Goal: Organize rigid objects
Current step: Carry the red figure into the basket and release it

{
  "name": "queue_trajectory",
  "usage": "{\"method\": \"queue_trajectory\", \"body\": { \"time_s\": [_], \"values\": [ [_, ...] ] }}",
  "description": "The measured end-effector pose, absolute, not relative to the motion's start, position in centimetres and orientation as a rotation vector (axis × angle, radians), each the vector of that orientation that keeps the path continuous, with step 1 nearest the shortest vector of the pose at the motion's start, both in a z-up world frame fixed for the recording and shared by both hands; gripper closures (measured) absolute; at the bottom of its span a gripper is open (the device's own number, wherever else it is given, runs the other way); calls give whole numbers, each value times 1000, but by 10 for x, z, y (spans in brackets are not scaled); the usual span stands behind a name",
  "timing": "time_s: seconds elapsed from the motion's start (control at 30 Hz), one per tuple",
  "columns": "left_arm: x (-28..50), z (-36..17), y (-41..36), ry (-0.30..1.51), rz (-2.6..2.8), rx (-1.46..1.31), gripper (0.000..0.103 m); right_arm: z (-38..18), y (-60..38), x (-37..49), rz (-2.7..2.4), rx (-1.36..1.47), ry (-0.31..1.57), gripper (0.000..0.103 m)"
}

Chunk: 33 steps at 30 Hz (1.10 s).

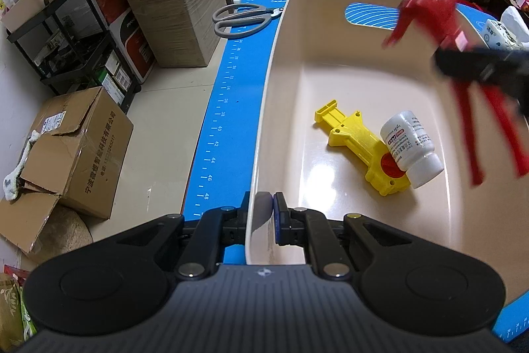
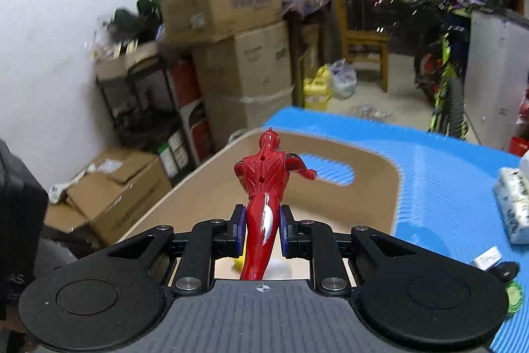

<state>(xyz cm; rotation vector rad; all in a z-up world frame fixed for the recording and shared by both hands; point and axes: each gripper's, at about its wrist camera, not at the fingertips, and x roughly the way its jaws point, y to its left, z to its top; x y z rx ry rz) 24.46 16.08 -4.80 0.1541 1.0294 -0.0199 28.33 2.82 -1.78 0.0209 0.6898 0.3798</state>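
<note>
A cream plastic bin (image 1: 274,108) sits on a blue mat (image 1: 224,95). My left gripper (image 1: 263,209) is shut on the bin's near rim. Inside the bin lie a yellow plastic toy (image 1: 355,139) and a white pill bottle (image 1: 410,143) resting on it. My right gripper (image 2: 262,229) is shut on the legs of a red toy figure (image 2: 264,181) and holds it above the bin (image 2: 185,187). From the left wrist view the figure (image 1: 426,9) hangs blurred over the bin's right side, with the right gripper (image 1: 479,65) around its legs.
Grey-handled scissors (image 1: 241,19) lie on the mat left of the bin's far end. A tissue pack (image 2: 514,204), a small white item (image 2: 486,258) and a green item (image 2: 512,296) lie on the mat right of the bin. Cardboard boxes (image 1: 76,151), a black shelf and a bicycle stand around the table.
</note>
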Motion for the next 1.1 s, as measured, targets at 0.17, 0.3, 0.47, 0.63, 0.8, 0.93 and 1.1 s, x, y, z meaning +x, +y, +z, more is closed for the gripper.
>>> {"method": "queue_trajectory", "body": {
  "time_s": [0.17, 0.3, 0.47, 0.63, 0.8, 0.93, 1.1],
  "values": [
    [244, -48, 161, 1029, -21, 153, 89, -40, 43, 290, 397, -12, 777, 74],
    [244, -48, 160, 1030, -21, 156, 90, -54, 50, 295, 409, -28, 849, 74],
    [245, -49, 160, 1030, -20, 156, 90, -63, 56, 297, 416, -55, 906, 73],
    [245, -48, 160, 1030, -21, 156, 90, -50, 43, 291, 422, -27, 846, 54],
    [245, -48, 160, 1030, -21, 156, 89, -27, 18, 281, 394, -39, 759, 48],
    [245, -49, 160, 1030, -20, 154, 89, -13, -15, 278, 325, -10, 695, 37],
    [245, -49, 159, 1030, -20, 154, 89, -13, -70, 277, 175, 11, 665, 31]
  ]
}}
